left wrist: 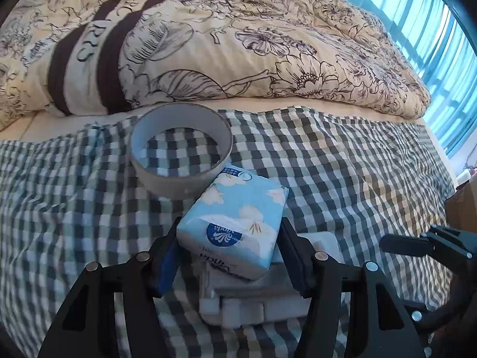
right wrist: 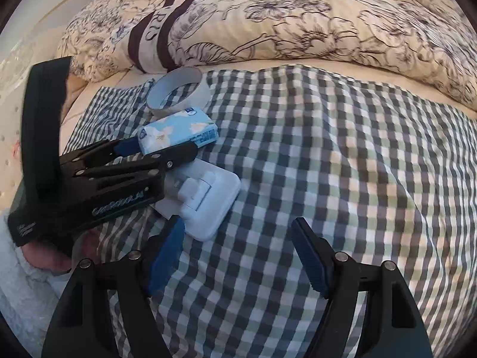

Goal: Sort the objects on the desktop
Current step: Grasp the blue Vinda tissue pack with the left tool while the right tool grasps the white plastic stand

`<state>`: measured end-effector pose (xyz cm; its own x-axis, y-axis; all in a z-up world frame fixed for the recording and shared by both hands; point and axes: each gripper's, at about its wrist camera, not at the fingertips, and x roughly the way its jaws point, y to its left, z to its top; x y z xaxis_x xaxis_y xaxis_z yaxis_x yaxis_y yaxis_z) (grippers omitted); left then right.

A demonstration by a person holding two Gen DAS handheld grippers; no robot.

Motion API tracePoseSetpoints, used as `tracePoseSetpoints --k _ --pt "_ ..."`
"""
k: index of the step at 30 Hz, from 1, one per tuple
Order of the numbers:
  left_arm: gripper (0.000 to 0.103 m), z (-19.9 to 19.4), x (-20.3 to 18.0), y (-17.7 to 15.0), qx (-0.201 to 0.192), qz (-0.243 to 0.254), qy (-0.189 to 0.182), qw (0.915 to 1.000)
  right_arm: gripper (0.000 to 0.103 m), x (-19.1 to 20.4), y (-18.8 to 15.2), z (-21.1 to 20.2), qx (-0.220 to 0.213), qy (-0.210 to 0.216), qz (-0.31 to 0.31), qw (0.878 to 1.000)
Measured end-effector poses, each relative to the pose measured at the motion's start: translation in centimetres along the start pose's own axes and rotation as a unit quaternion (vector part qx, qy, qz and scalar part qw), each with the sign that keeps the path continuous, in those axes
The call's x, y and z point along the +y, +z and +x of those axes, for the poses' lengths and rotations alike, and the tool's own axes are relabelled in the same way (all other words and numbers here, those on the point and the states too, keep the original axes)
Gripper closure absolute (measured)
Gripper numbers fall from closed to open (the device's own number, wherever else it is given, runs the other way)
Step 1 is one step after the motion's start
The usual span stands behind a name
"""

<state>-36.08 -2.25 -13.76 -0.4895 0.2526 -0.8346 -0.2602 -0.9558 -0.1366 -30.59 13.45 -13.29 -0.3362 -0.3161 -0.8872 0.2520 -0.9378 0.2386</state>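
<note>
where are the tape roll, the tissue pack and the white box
tape roll (left wrist: 182, 179), left wrist view, on its near outer wall
tissue pack (left wrist: 238, 208), left wrist view, on its blue top face
white box (right wrist: 214, 203), right wrist view, on its top near the right edge

This is a bedroom in a home. A bed (left wrist: 298, 103) fills both views, its cream sheet showing as a band across the middle of the frame. A bunched floral quilt (left wrist: 238, 35) with dark stripes lies across the upper half. A checked cloth (left wrist: 342, 164) is spread over the lower half. At the upper right of the left wrist view, a window (left wrist: 432, 29) lets in bluish daylight.
</note>
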Motion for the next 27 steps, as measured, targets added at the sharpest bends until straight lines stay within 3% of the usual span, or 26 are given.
tracePoseSetpoints --k 3,7,12,17,22,27 --pt "0.042 -2.5 0.8 -0.2 -0.011 -0.020 0.018 0.9996 0.029 0.9 0.8 0.3 0.000 0.025 -0.023 0.999" --pt "0.042 -5.7 3.0 -0.8 -0.029 -0.058 0.041 0.9970 0.029 3.2 1.9 1.2 0.005 0.025 -0.077 0.997" --pt "0.042 -7.0 5.9 -1.6 -0.032 -0.082 0.070 0.9937 0.029 5.3 2.4 3.5 0.021 0.020 -0.133 0.991" --pt "0.041 -6.9 7.7 -2.4 -0.020 -0.103 0.088 0.9906 0.022 7.9 1.5 5.2 0.018 -0.056 -0.228 0.972" --pt "0.041 -7.0 8.4 -3.5 -0.003 -0.117 0.098 0.9882 0.011 9.2 1.4 7.8 0.035 -0.107 -0.276 0.955" --pt "0.041 -7.7 8.8 -4.9 0.017 -0.132 0.108 0.9852 0.000 7.9 2.9 9.2 0.055 -0.095 -0.219 0.970"
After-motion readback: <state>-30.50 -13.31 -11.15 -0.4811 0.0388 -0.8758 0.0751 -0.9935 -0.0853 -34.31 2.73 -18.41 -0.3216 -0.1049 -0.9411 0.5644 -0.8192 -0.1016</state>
